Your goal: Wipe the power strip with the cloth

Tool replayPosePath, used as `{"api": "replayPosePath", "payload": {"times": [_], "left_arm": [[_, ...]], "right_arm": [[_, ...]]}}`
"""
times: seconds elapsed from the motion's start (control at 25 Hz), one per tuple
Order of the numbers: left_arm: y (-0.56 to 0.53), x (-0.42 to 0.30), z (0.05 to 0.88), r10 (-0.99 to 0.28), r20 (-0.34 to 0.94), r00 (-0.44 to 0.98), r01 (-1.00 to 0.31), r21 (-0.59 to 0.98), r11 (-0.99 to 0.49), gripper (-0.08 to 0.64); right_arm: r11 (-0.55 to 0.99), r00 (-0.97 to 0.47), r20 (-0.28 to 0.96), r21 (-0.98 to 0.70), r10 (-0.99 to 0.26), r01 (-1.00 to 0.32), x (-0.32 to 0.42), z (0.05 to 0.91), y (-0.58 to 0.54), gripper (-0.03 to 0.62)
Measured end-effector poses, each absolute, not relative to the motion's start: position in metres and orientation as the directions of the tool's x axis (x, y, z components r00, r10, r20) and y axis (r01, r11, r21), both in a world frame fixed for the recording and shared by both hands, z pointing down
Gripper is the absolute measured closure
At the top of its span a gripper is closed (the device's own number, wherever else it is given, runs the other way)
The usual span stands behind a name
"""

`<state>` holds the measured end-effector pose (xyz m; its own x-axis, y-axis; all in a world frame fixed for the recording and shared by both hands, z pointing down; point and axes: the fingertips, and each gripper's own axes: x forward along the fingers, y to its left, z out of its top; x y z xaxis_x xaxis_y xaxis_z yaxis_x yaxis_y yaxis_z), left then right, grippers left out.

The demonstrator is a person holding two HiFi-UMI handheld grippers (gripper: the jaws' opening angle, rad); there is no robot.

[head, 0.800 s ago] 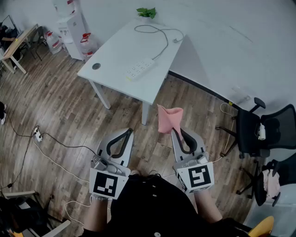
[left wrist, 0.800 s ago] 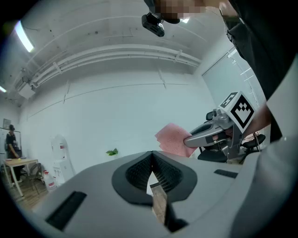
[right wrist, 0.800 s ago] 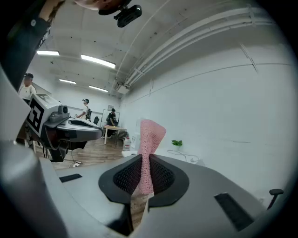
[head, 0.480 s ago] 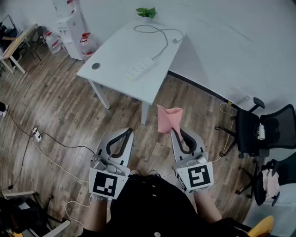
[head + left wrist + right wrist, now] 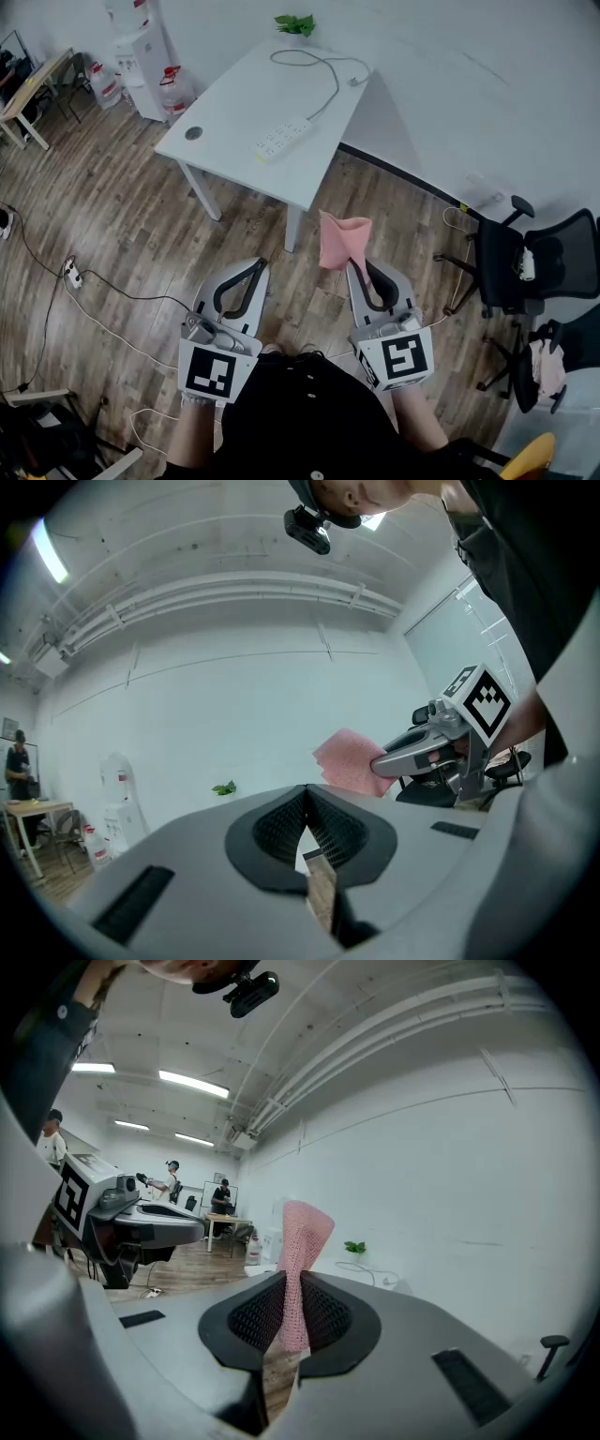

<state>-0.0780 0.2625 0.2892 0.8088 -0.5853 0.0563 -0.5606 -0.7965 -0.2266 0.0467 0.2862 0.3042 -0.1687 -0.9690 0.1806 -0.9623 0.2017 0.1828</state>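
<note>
In right hand-held gripper [image 5: 353,270], pink cloth [image 5: 339,240]

The person holds both grippers low in front of the torso, side by side and apart, pointing forward. The left gripper [image 5: 255,266] has its jaws pressed together at the tips with nothing between them. The right gripper [image 5: 355,268] is clamped on the pink cloth [image 5: 339,239], which sticks out beyond its tips.

Pink cloth [image 5: 339,239], white power strip [image 5: 283,139]
</note>
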Motion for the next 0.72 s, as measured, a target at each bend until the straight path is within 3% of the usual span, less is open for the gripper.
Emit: {"api": "replayPosePath", "payload": {"times": [0.72], "left_arm": [[0.252, -0.121, 0.291, -0.546, 0.037, 0.837, -0.523, -0.236, -0.819, 0.546]], "right_arm": [[0.128, -0.093, 0.161, 0.218, -0.982, -0.968, 0.01, 0.301, 0.281, 0.531]]}}
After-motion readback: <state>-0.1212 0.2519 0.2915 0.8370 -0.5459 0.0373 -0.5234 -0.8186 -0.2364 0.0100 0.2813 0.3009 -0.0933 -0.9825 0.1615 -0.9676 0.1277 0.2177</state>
